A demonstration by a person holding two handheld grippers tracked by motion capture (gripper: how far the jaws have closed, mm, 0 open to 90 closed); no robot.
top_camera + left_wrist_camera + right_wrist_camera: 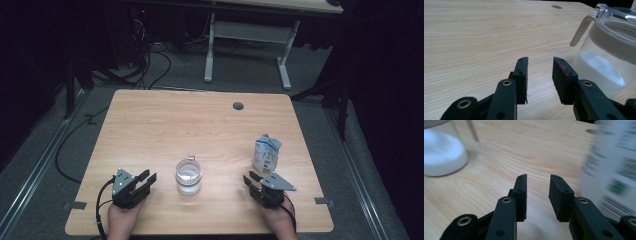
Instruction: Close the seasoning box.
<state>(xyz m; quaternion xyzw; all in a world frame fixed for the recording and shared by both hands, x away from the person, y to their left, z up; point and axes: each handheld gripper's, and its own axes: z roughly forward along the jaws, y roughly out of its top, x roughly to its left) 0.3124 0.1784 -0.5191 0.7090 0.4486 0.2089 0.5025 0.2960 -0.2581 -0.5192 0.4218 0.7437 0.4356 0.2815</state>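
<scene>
Glass jar (188, 176) near the table's (165, 120) front edge holds white powder; paper bag (265, 153) stands toward the right edge; left gripper (145, 181) and right gripper (251, 180) both part-open, empty

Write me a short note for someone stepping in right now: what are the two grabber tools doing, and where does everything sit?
Left gripper: open, nothing between its fingers, resting on the light wooden table just left of the clear glass jar with white powder.
Right gripper: open, empty, just in front of the white printed paper bag, not touching it.
Jar stands near the table's front middle, lid hinged back. Bag stands upright to its right, top crumpled open.
Done: powder already in the jar, it seems.
Left: probably closing the jar.
</scene>
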